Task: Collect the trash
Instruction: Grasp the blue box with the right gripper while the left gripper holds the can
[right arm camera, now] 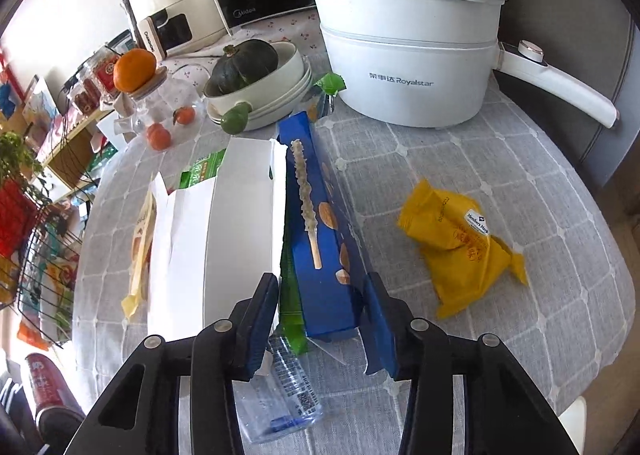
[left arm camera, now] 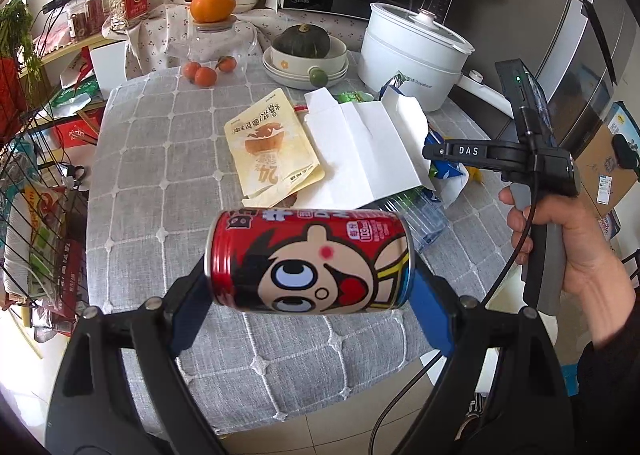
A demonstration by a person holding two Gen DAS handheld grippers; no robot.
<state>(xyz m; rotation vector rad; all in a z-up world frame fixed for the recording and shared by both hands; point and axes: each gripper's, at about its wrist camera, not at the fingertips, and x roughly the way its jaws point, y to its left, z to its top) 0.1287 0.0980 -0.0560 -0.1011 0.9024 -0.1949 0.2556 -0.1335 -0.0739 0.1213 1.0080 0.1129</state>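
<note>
Left wrist view: red can (left arm camera: 310,259) is pinched crosswise between the left gripper (left arm camera: 310,295) fingers, lifted above the counter (left arm camera: 140,183) near edge. Right gripper (right arm camera: 320,319) fingers are spread, straddling the blue box (right arm camera: 320,239), whose long axis runs away from them; clear bottle (right arm camera: 280,395) beneath, white carton (right arm camera: 240,223) alongside, yellow wrapper (right arm camera: 460,239) well apart.

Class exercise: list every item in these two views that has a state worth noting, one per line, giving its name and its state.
Red can: held sideways in left tool, off the table.
Right tool: open over the blue box, empty.
Plastic bottle: lying flat, crushed.
Yellow wrapper: crumpled on the tablecloth.
White pot: lid on.
Squash: sitting in stacked bowls.
</note>
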